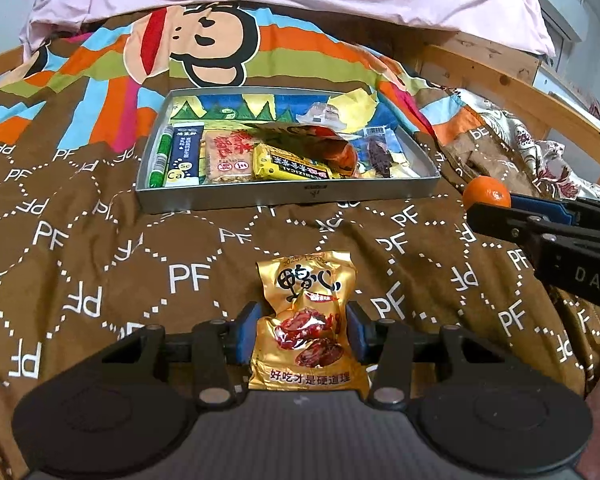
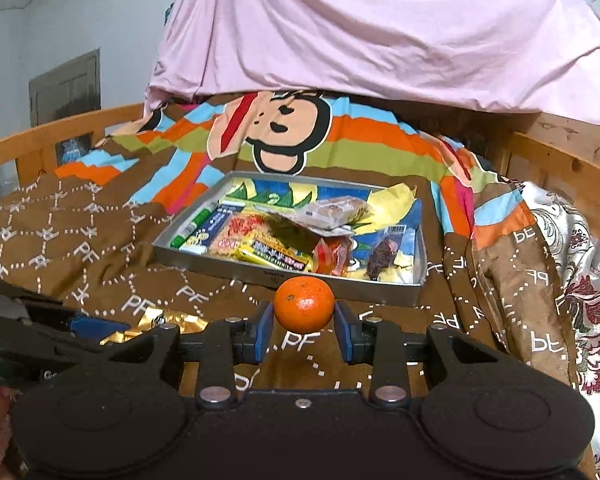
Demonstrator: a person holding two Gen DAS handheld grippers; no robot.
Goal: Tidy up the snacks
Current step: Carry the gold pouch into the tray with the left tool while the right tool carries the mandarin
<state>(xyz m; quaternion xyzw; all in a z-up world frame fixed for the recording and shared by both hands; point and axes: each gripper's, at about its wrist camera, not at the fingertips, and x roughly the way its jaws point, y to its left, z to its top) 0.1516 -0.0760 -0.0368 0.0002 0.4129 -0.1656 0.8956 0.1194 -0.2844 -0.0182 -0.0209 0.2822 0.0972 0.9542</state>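
Note:
My left gripper [image 1: 302, 330] is shut on a gold snack packet [image 1: 306, 320], whose lower half sits between the blue pads above the brown bedspread. My right gripper [image 2: 304, 318] is shut on a small orange [image 2: 304, 304], held above the spread just in front of the tray. That orange [image 1: 486, 192] and the right gripper's fingers [image 1: 512, 224] also show at the right edge of the left wrist view. Ahead lies a grey metal tray [image 1: 228, 195] [image 2: 220, 266] with several snack packets in it. The gold packet [image 2: 156, 320] peeks out at the lower left of the right wrist view.
The tray rests on a brown "PF" bedspread [image 1: 188, 276] with a cartoon monkey print [image 1: 204, 40]. A pink sheet [image 2: 380, 32] hangs behind. Wooden bed rails [image 2: 60, 132] run along both sides, with a floral cloth [image 2: 588, 272] at the right.

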